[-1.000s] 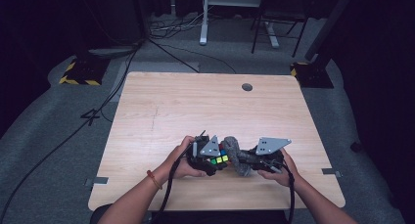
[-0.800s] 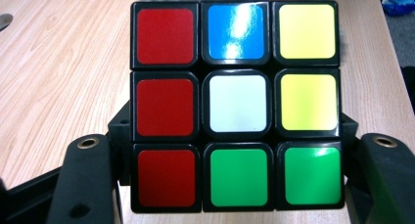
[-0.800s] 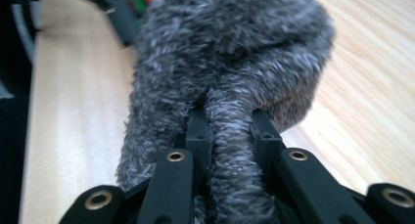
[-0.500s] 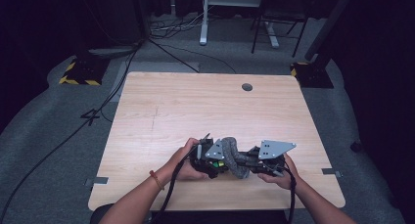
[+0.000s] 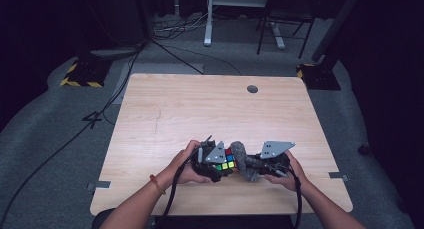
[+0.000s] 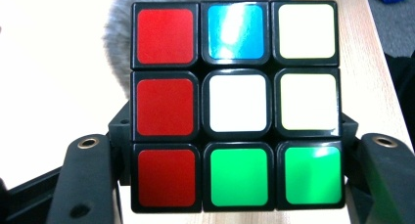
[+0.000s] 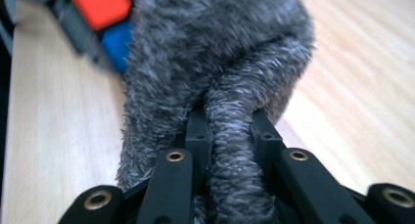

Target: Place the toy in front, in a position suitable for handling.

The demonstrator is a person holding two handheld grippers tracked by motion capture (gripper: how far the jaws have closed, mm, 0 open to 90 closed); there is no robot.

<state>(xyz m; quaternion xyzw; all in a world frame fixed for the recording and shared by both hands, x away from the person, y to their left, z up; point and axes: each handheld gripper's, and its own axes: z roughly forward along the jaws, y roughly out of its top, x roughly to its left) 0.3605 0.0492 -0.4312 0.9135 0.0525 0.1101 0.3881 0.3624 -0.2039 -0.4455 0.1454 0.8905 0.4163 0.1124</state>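
Observation:
A Rubik's cube [image 5: 226, 160] is held just above the near part of the wooden table [image 5: 200, 109], with my left gripper [image 5: 212, 161] shut on its sides. In the left gripper view the cube [image 6: 238, 104] faces me with a red column, white squares and green squares, clamped by my left gripper [image 6: 237, 185]. A grey fuzzy cloth [image 5: 241, 159] lies against the cube's right side. My right gripper [image 5: 260, 164] is shut on it. In the right gripper view a strand of the cloth [image 7: 230, 62] is pinched in my right gripper [image 7: 230, 136], and the cube [image 7: 105, 13] sits blurred behind it.
A dark round grommet [image 5: 252, 89] sits near the table's far edge. Cables [image 5: 170, 204] trail from both grippers toward the person. Beyond the table are grey carpet, a desk leg [image 5: 207, 19] and a chair base [image 5: 280, 39].
Half a second ago the cloth covered more of the cube's top; now it has drawn back to the right and the coloured squares show again. Both hands stay in place.

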